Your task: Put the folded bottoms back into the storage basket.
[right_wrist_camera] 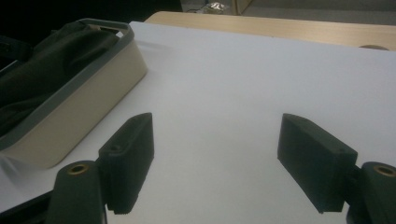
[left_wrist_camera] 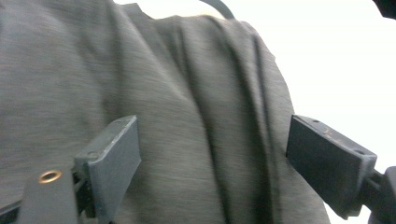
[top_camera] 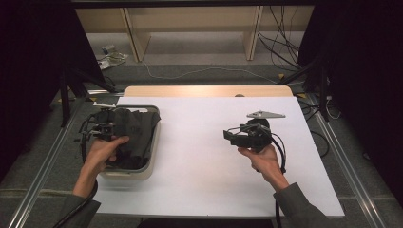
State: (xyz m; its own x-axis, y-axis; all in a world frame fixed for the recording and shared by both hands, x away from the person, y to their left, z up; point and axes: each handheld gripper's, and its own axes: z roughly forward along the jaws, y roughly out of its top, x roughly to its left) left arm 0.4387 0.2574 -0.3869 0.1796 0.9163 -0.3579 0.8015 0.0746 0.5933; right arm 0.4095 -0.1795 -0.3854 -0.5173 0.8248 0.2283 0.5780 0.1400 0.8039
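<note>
The crumpled dark grey cloth (left_wrist_camera: 187, 116) has a fine heathered weave, lighter and darker threads running in thin streaks along its folds. It lies in the rounded beige plastic tub (right_wrist_camera: 79, 116), whose rim is a slate grey band (top_camera: 154, 137). The flat white sheet (top_camera: 204, 156) covering the bench is plain and unmarked; beyond it shows a strip of pale wooden bench edge (top_camera: 204, 90). The left tool (left_wrist_camera: 212, 158) has matt black pads with a brass-coloured rivet. The right tool (right_wrist_camera: 217, 158) is black too, with brass rings at its joints.
</note>
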